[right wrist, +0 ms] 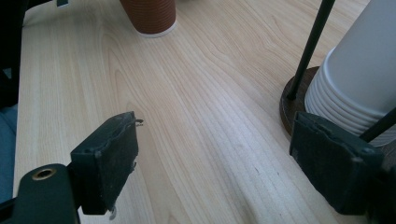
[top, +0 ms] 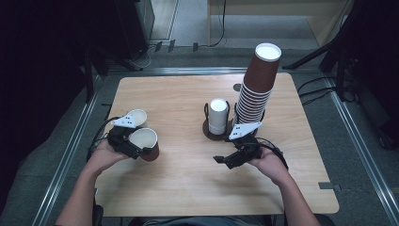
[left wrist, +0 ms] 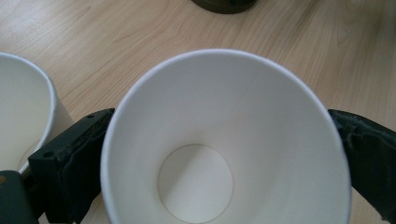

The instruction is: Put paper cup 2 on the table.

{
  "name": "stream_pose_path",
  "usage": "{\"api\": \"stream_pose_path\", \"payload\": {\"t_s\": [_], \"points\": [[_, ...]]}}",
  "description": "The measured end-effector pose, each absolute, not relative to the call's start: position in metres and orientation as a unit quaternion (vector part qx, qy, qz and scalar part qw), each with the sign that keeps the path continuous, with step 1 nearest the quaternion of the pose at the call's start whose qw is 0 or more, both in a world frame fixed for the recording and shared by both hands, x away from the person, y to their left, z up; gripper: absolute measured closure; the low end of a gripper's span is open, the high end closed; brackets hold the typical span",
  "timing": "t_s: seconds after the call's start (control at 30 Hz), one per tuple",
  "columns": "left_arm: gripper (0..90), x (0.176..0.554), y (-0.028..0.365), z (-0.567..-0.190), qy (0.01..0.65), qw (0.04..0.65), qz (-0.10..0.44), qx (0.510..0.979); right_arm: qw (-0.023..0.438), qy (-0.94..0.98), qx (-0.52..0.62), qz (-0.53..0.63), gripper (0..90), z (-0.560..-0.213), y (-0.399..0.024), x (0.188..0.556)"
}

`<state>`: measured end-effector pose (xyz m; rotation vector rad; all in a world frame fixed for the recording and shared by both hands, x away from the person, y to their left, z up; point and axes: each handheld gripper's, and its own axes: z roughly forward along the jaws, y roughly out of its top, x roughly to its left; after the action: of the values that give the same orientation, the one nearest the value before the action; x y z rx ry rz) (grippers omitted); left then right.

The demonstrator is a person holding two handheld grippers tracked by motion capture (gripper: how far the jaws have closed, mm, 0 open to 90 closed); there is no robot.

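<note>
Smooth white inside and ribbed brown outside, the conical paper cup (left wrist: 224,154) stands upright on the pale wood-grain table (top: 188,174) between the left gripper's (top: 134,147) spread black fingers (left wrist: 77,158), beside a second cup (top: 136,116), while the right gripper's (top: 225,161) fingers gape empty.

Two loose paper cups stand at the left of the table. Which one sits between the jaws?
The brown cup, nearer the person. The left gripper has its jaws on either side of it, while the white cup stands apart just behind.
</note>
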<state>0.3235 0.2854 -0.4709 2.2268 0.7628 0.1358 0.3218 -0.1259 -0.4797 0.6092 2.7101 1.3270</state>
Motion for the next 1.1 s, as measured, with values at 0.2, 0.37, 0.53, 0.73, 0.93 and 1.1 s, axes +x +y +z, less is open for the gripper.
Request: {"api": "stream_pose_path", "payload": {"t_s": [0.2,0.37,0.53,0.73,0.93,1.1], "points": [[0.0,0.321,0.286,-0.463,0.294,0.388,0.065,0.871,0.032,0.881,0.198,0.429,15.8,-0.480,-0.127,0.322],[0.0,0.321,0.287,-0.453,0.293,0.397,0.064,0.867,0.031,0.882,0.200,0.425,15.8,-0.480,-0.127,0.322],[0.0,0.321,0.287,-0.443,0.300,0.399,0.071,0.864,0.031,0.883,0.198,0.425,15.8,-0.480,-0.127,0.321],[0.0,0.322,0.285,-0.434,0.309,0.391,0.076,0.863,0.031,0.882,0.199,0.426,15.8,-0.480,-0.127,0.319],[0.0,0.323,0.276,-0.426,0.318,0.394,0.078,0.859,0.031,0.881,0.199,0.429,15.8,-0.480,-0.129,0.317],[0.0,0.323,0.264,-0.423,0.316,0.391,0.081,0.860,0.034,0.880,0.200,0.429,15.8,-0.480,-0.131,0.316]]}}
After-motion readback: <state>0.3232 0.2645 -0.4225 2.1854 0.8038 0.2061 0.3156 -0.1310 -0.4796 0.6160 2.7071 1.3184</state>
